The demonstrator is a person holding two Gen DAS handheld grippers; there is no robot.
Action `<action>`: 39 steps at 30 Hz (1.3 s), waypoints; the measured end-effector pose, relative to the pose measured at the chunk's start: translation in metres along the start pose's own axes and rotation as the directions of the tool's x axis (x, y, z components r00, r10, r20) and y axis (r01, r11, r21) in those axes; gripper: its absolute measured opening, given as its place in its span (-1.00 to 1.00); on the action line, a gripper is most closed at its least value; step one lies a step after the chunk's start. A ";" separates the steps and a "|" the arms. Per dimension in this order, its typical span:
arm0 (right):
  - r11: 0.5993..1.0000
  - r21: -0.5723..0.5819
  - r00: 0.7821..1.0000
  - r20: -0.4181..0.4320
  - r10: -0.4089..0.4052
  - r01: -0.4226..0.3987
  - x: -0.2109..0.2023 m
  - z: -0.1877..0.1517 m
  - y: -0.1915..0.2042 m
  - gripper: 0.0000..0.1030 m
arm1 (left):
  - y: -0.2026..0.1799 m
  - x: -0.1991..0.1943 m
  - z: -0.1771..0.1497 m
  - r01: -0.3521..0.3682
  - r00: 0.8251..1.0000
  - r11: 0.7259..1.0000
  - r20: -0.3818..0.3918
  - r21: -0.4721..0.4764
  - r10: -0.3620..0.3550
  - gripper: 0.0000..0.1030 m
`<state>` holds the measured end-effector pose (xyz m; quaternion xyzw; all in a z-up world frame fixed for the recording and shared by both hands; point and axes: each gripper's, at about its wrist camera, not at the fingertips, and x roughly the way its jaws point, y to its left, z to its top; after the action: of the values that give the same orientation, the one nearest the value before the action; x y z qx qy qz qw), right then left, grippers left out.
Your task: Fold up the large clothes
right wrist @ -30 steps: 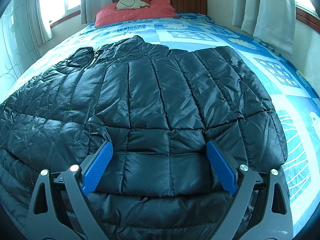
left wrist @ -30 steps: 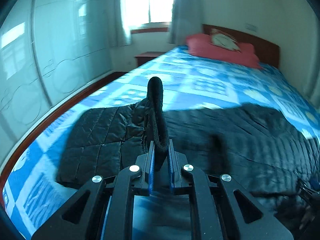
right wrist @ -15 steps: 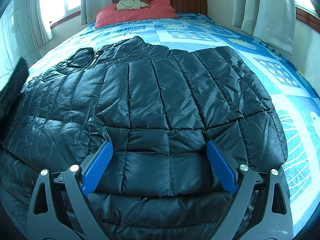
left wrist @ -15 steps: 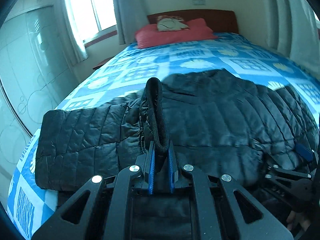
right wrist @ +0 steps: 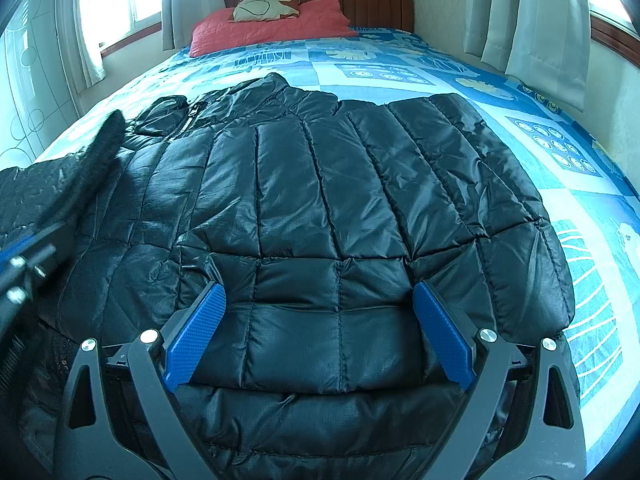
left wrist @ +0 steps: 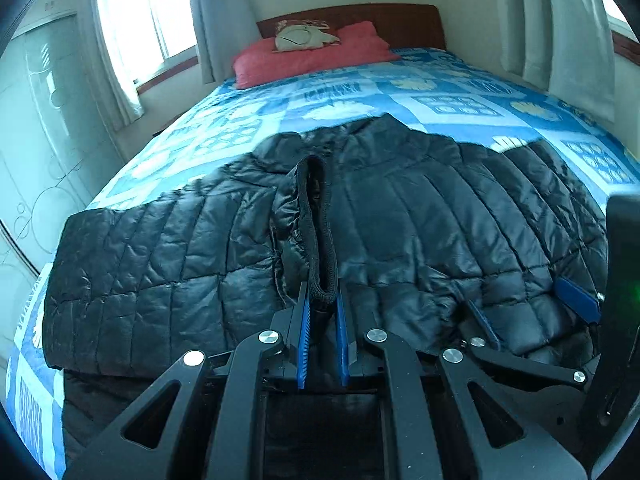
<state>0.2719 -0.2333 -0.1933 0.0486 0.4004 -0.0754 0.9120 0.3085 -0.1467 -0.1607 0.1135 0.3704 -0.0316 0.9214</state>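
A large black quilted puffer jacket (right wrist: 320,200) lies spread on the bed, collar toward the headboard; it also shows in the left wrist view (left wrist: 440,216). My left gripper (left wrist: 321,304) is shut on the jacket's black knit cuff (left wrist: 318,216), holding the sleeve lifted over the jacket's left side; the cuff also shows in the right wrist view (right wrist: 96,152). My right gripper (right wrist: 320,328) is open and rests on the jacket's hem, its blue pads (right wrist: 196,332) pressing into the fabric. The right gripper also shows at the right in the left wrist view (left wrist: 532,312).
The bed has a blue patterned cover (right wrist: 400,72), a red pillow (right wrist: 272,24) and a wooden headboard (right wrist: 376,4). Curtains (right wrist: 532,20) hang on the right, a window (left wrist: 140,28) and glass wardrobe doors (left wrist: 36,128) on the left.
My left gripper has swung right with the cuff, carrying the sleeve in over the jacket and close to the right gripper. The right gripper has stayed still and open.
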 end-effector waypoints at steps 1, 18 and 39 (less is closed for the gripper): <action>1.000 -0.001 1.000 0.000 -0.001 0.001 0.000 0.000 0.000 0.84 | -0.004 0.002 -0.002 0.000 1.000 1.000 -0.004 0.015 0.000 -0.78; 0.999 0.032 0.999 0.034 -0.005 0.004 -0.024 0.011 -0.001 0.83 | 0.059 -0.077 -0.024 0.058 0.994 0.998 0.095 -0.015 -0.056 0.28; 0.978 -0.105 0.983 0.013 0.183 -0.181 -0.020 0.064 0.102 -0.71 | 0.246 -0.065 -0.072 -0.287 0.953 0.929 0.029 -0.232 0.302 0.28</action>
<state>0.3226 -0.1400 -0.1323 0.0367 0.3874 0.0287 0.9207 0.2479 0.1078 -0.1199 0.0615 0.3207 0.1455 0.9339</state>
